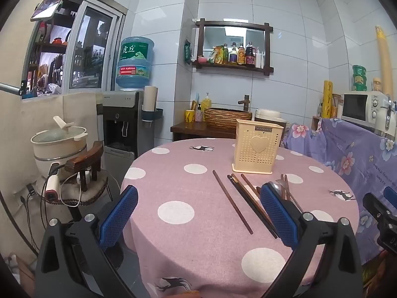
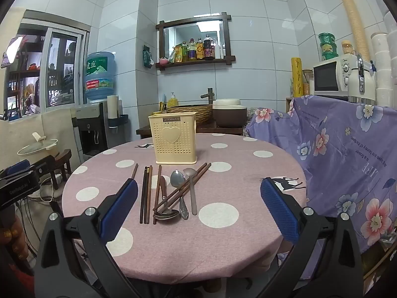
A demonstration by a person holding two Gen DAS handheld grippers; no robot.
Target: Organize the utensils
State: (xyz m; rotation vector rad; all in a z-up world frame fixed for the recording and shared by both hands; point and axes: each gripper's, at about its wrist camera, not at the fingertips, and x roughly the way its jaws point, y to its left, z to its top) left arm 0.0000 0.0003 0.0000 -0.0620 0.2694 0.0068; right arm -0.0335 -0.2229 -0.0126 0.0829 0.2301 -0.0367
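- Left gripper: jaws wide apart, empty, hovering over near edge of round table.
- Chopsticks: lying flat mid-table, loose, just left of spoons.
- Utensil holder: cream, upright, behind the pile, nothing visible inside.
- Right gripper: jaws spread wide, nothing between pads, above table's front.

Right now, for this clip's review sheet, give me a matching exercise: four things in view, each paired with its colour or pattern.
Things:
1. utensil holder
2. tablecloth
3. water bottle
4. gripper pads

Colours:
A. pink with white dots
B. dark blue
C. cream
D. pale blue, see-through

Pairs: 1-C, 2-A, 3-D, 4-B
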